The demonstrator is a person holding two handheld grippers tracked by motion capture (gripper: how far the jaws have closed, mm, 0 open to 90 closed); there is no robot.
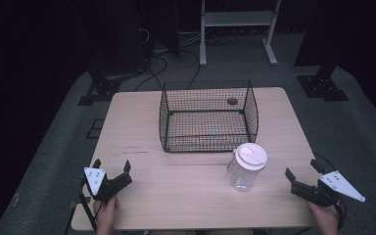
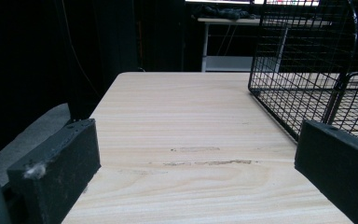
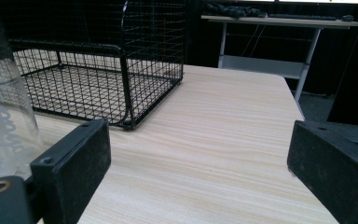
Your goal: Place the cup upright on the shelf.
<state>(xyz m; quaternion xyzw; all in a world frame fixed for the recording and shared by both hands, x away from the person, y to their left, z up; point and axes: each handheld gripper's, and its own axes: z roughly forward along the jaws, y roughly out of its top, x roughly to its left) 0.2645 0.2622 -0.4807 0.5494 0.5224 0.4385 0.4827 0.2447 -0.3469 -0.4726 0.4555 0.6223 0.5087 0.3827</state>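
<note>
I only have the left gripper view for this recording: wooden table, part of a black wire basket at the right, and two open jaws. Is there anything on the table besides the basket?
Observer: Yes, a clear plastic jar with a white lid stands upright just in front of the wire basket, near its right front corner.
Operator: Is either gripper holding it?
Observer: No. The right gripper sits apart from it near the table's right front edge, jaws open; the jar is at the left edge of its own view.
Operator: And where does the left gripper sit?
Observer: The left gripper rests at the left front of the table, jaws open, well away from the jar.
</note>
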